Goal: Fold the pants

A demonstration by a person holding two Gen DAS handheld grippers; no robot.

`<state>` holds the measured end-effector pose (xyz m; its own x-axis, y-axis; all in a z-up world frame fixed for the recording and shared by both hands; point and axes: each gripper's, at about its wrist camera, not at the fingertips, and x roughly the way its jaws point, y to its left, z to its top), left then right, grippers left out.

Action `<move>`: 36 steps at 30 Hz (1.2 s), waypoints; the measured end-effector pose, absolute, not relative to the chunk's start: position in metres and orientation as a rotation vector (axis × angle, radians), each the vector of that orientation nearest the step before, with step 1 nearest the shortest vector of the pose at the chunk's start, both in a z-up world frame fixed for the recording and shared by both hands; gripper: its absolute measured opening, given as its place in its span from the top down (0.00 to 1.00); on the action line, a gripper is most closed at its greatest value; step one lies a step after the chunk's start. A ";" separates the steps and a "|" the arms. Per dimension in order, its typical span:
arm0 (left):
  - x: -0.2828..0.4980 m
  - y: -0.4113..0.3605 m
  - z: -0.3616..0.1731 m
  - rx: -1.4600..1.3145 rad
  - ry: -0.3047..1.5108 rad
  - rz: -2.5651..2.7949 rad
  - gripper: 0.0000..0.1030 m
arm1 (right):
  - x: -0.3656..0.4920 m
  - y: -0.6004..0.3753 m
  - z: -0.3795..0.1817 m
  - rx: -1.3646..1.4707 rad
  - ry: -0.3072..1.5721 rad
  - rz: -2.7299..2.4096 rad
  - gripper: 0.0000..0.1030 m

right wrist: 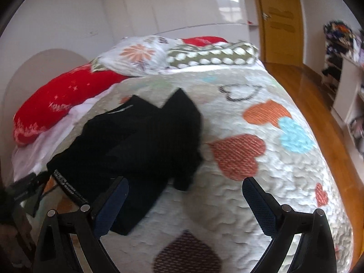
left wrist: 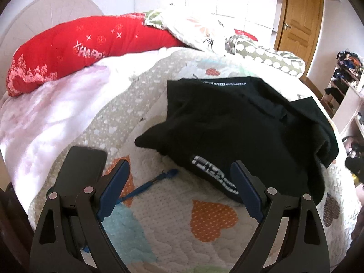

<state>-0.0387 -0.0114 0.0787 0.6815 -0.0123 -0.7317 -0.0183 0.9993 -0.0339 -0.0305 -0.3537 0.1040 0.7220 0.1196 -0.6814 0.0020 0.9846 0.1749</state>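
Black pants (left wrist: 238, 125) lie crumpled on the heart-patterned quilt (left wrist: 170, 216), with white lettering near the closest edge. My left gripper (left wrist: 179, 186) is open and empty, hovering just in front of the pants' near edge. In the right wrist view the pants (right wrist: 141, 141) lie left of centre on the quilt (right wrist: 261, 182). My right gripper (right wrist: 184, 202) is open and empty, its left finger over the pants' near corner. The left gripper (right wrist: 27, 186) shows at the far left edge.
A black phone-like slab (left wrist: 79, 170) and a blue cord (left wrist: 147, 184) lie on the quilt near my left gripper. A red pillow (left wrist: 79, 47), floral bedding (left wrist: 193, 27) and a dotted pillow (left wrist: 268, 56) lie at the head. Wooden floor (right wrist: 307, 95) and shelves (right wrist: 350, 68) are to the right.
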 end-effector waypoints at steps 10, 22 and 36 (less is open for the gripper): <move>-0.048 -0.028 0.084 -0.026 0.761 0.003 0.12 | -0.026 -0.321 0.103 0.109 0.766 0.126 0.03; -0.051 -0.052 0.085 -0.004 0.755 -0.006 0.12 | -0.029 -0.320 0.103 0.112 0.766 0.164 0.03; -0.044 -0.067 0.082 0.003 0.773 -0.019 0.12 | -0.023 -0.333 0.101 0.139 0.766 0.155 0.03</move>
<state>-0.0437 -0.0674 0.0816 0.7158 -0.0162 -0.6981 0.0183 0.9998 -0.0044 -0.0235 -0.3327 0.1007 0.7102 0.1898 -0.6780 -0.0888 0.9794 0.1813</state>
